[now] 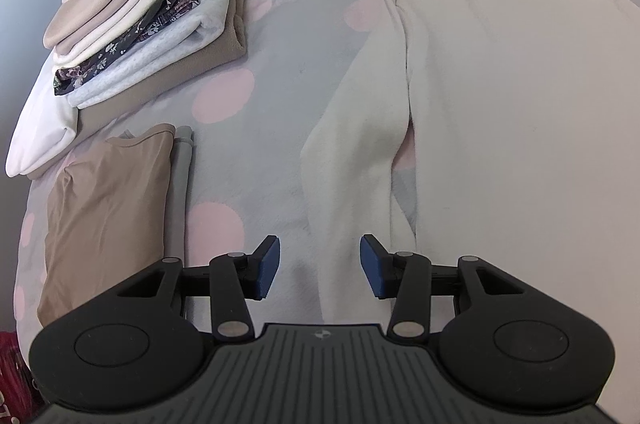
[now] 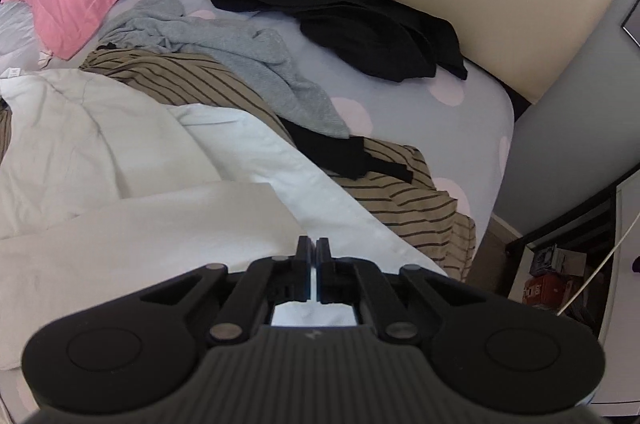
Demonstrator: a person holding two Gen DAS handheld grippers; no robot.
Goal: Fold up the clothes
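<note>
Cream sweater (image 1: 500,95), spread flat for folding.
Left hand-held gripper (image 1: 320,266) half open, empty, over its sleeve; right hand-held gripper (image 2: 313,264) closed, contents not discernible, white cloth (image 2: 256,151) ahead.

Left tongs (image 1: 319,266) sit tilted downward with the blue pads (image 1: 269,266) held partway apart and nothing pinched, while the right tongs (image 2: 312,248) are squeezed completely shut, angled down too.
</note>
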